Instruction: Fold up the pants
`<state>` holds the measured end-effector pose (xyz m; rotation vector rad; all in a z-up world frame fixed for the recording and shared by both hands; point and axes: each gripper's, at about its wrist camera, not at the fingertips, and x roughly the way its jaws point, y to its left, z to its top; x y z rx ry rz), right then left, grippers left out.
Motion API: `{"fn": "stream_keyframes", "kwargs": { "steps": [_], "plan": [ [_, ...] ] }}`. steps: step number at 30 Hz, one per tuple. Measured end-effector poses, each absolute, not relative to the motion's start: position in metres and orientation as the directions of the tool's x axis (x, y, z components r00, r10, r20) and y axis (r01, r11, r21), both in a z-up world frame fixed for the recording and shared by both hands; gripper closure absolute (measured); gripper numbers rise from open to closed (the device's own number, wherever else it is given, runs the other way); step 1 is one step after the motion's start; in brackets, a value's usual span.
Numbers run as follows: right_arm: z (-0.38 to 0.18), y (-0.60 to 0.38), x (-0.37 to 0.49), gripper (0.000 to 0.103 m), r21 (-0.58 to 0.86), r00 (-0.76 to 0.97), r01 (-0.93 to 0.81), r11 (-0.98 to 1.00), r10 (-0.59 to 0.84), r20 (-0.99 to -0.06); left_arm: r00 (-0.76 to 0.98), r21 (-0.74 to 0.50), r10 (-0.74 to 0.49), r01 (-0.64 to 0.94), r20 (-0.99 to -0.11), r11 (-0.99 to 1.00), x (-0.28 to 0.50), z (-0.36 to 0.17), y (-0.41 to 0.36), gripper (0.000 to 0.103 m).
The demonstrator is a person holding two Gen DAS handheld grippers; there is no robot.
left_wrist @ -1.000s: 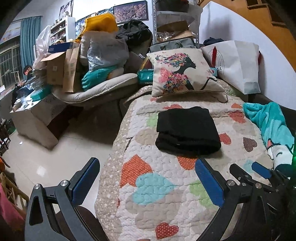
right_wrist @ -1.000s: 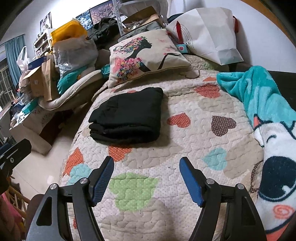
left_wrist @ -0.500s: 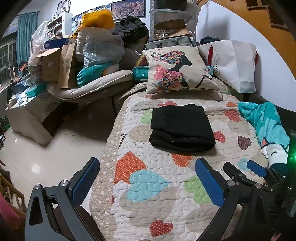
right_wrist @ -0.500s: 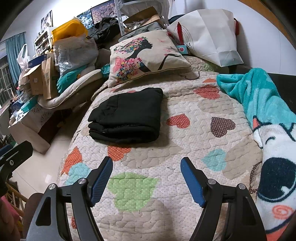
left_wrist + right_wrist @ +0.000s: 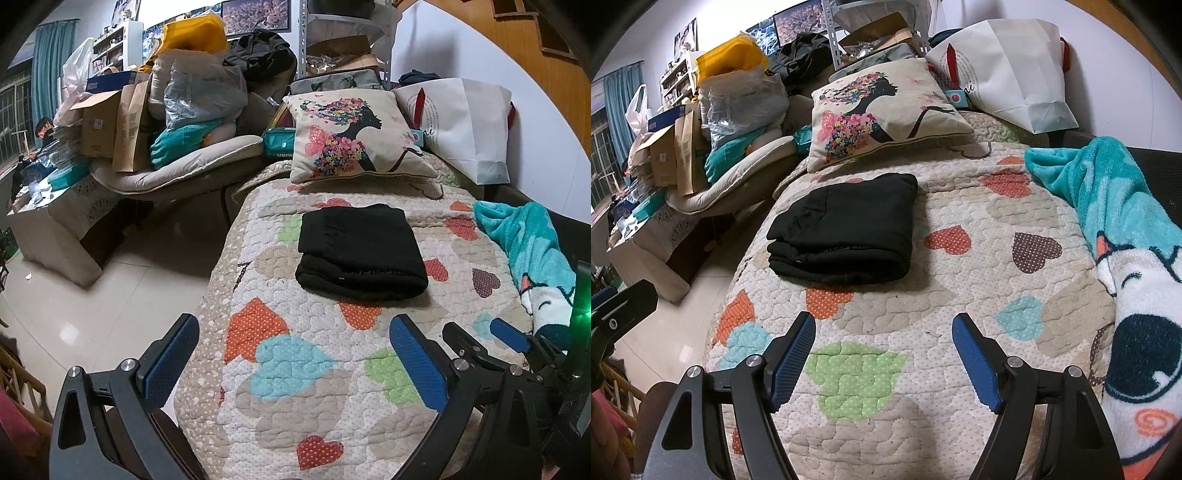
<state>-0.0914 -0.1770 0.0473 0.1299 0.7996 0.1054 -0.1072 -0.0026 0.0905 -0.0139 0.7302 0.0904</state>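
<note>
The pants (image 5: 360, 251) lie on the quilt (image 5: 295, 369) of the bed as a black, thick, nearly square bundle, with the rolled fold edge toward me. They rest a little to the left of the middle, just in front of the pillow (image 5: 351, 136) and well apart from the teal blanket (image 5: 1108, 206). I judge the folding to be done: the layers sit on each other evenly and no leg or waistband hangs out. If anything is left, it is only to smooth the top, and I see no need for that.

My left fingers (image 5: 295, 365) are spread wide and hold nothing; they hover over the near part of the quilt, away from the pants. My right fingers (image 5: 882, 354) are also wide open and empty, above the green heart patch.

The cloth is so dark that I cannot count the layers or see seams. The far side of the bundle is hidden from both cameras. The lower end of the bed is cut off by my own tools.
</note>
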Motion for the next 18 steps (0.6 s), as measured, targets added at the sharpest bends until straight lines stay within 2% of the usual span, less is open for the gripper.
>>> {"fn": "stream_keyframes", "kwargs": {
  "steps": [12,18],
  "plan": [
    [0.045,-0.178,-0.09,0.021,0.152,0.689,-0.052,0.987,0.146,-0.71,0.725,0.009,0.069,-0.087,-0.685,0.996,-0.104,0.083,0.001,0.0],
    [0.042,-0.177,-0.089,0.021,0.148,0.683,-0.06,0.987,0.149,-0.716,0.684,-0.02,0.055,-0.101,-0.727,0.995,-0.095,0.073,0.009,0.0]
  ]
}}
